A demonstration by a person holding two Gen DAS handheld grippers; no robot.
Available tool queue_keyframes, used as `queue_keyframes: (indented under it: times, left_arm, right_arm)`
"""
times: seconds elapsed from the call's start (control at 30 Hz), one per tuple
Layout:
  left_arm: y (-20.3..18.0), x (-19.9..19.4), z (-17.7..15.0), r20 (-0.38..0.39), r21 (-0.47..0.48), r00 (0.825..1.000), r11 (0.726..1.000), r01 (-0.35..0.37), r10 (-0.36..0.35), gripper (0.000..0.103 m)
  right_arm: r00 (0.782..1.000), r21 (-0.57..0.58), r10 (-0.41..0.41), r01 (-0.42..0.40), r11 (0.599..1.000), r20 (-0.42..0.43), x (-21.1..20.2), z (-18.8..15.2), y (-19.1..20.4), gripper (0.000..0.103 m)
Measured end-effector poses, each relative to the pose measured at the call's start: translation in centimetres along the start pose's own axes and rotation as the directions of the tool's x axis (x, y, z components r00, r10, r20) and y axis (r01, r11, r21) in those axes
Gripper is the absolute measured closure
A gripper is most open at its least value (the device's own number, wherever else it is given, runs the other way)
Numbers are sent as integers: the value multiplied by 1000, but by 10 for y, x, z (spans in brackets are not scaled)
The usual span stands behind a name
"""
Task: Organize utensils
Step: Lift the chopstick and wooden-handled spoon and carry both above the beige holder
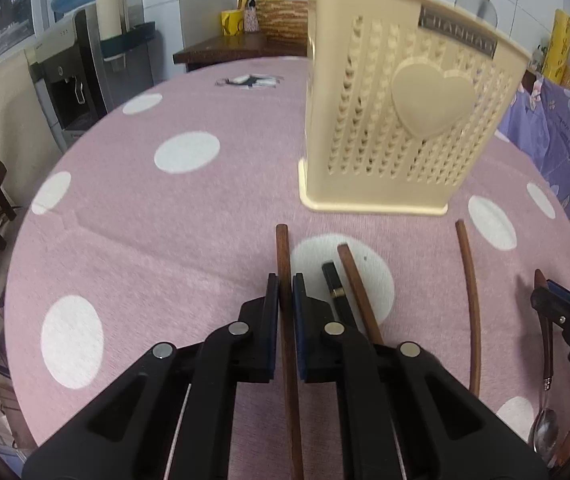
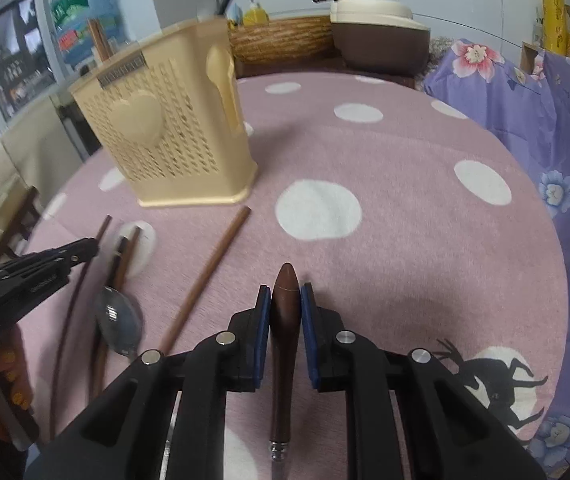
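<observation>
Utensils lie on the pink dotted cloth (image 1: 125,208) in front of the cream holder (image 1: 401,120), which stands upright w/ one wooden handle already poking out the top.

Left wrist view: left gripper (image 1: 285,292) is closed on a brown chopstick (image 1: 283,248), pads pinching it near the far end, most of the length trailing back under the jaws. Just beside it lie a black chopstick (image 1: 333,280) and a second brown one (image 1: 355,284); a thin brown stick (image 1: 471,304) lies farther right. Risk: grip is so close to one end that the long tail may swing or pivot when lifted, and could catch the two neighbours & drag them.

Right wrist view: right gripper (image 2: 285,298) is clamped on the dark wooden handle of a spoon (image 2: 285,320), rounded tip pointing fwd; in the left view its metal bowl hangs low. Handle is tapered & smooth, so prob. could slip thru the pads when tilted. Another spoon (image 2: 119,316) lies near the left tool. Both tools heading for the same holder might collide, or a nudge could tip it.
</observation>
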State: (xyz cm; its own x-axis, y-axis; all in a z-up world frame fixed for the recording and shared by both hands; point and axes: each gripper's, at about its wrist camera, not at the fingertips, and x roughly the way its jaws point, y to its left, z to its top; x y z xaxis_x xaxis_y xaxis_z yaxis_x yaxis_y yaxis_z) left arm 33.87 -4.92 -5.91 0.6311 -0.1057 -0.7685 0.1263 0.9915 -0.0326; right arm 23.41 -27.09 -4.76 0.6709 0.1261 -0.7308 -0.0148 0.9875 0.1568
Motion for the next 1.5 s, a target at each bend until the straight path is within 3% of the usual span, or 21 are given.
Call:
queue_keyframes:
  times: [0.2,0.5,0.6,0.77,1.1,1.3,1.43,1.5]
  left_arm:
    - [12,-49,24,124,-23,992,999,41,-37,96]
    - [31,-129,54,330,-45,943,997,57,-39,96]
    - [32,-140,60,359,-51,933,997,51,-30,96]
    - [33,-138,68,357,-54,933,997,57,-34,96]
    - [35,-155,89,418,-51,908,997,63,-36,96]
    - [32,-198,128,501,-19,863,996,84,-63,96]
    - [27,-234,168,546,10,830,992,123,-109,96]
    - [18,-251,188,581,28,808,995,99,-97,96]
  right_arm:
    - [995,15,47,-49,999,91,-31,16,-7,87]
    - [965,-7,45,-45,999,260,-87,37,-12,87]
    - [959,-4,40,-41,999,280,-90,41,-11,87]
    - [958,-18,47,-43,999,284,-91,43,-7,87]
    - [947,-63,63,-46,997,315,-101,63,5,87]
    - [928,-135,98,-52,989,360,-122,106,25,87]
    - [899,-156,126,-66,986,419,-144,154,42,87]
    - [887,-160,140,-76,984,440,-151,177,50,87]
